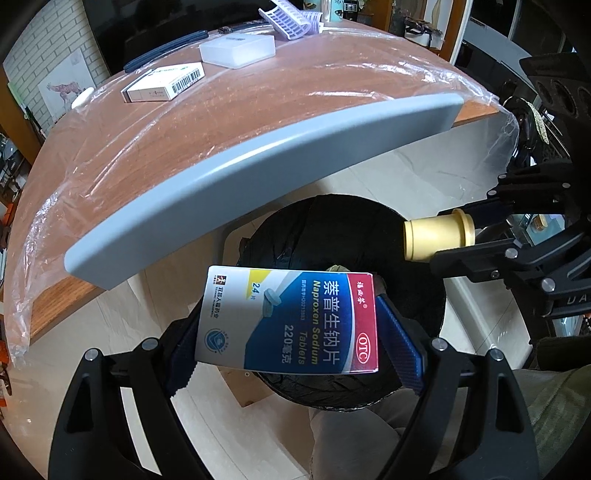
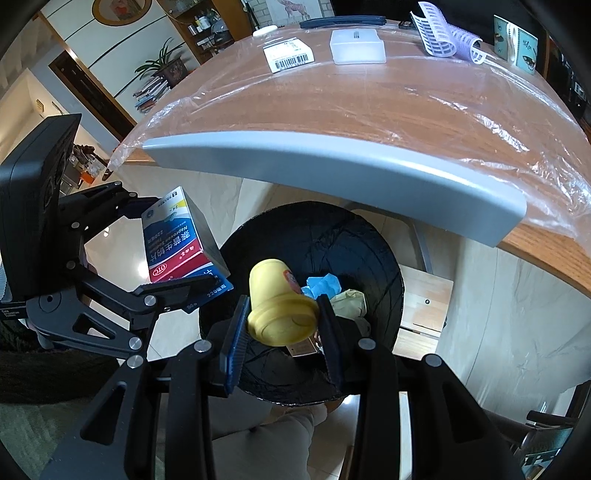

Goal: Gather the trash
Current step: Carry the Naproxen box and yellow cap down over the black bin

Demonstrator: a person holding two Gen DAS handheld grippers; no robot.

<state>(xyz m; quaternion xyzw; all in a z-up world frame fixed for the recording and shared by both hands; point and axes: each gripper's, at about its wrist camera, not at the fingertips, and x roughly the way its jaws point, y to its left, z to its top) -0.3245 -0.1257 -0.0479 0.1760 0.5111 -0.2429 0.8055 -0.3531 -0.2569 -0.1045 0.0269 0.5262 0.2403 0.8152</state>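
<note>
The medicine box (image 1: 291,321), a blue, white and red carton, sits pinched between the blue pads of the left gripper (image 1: 291,332), whose jaws stand wide to span its width. That gripper tilts steeply downward, and just past its fingertips lies the mouth of the black-lined trash bin (image 1: 413,317) on the pale floor. Just to its right, the right gripper (image 2: 282,321) tips down at much the same angle, its jaws drawn in close and clamped on the cap end of a yellow plastic bottle (image 2: 277,299), whose body points forward and away from the fingers. Directly beyond that bottle, inside the bin, lie a crumpled blue scrap (image 2: 325,284) and some pale crumpled paper (image 2: 349,301). Ahead of and above both grippers runs the grey edge of the wooden table (image 2: 369,170), covered in clear plastic sheeting (image 2: 517,129). Well beyond the fingers on that tabletop rest a white barcoded box (image 2: 290,55), a frosted white case (image 2: 356,46) and a lilac slatted basket (image 2: 439,33) on its side.
</note>
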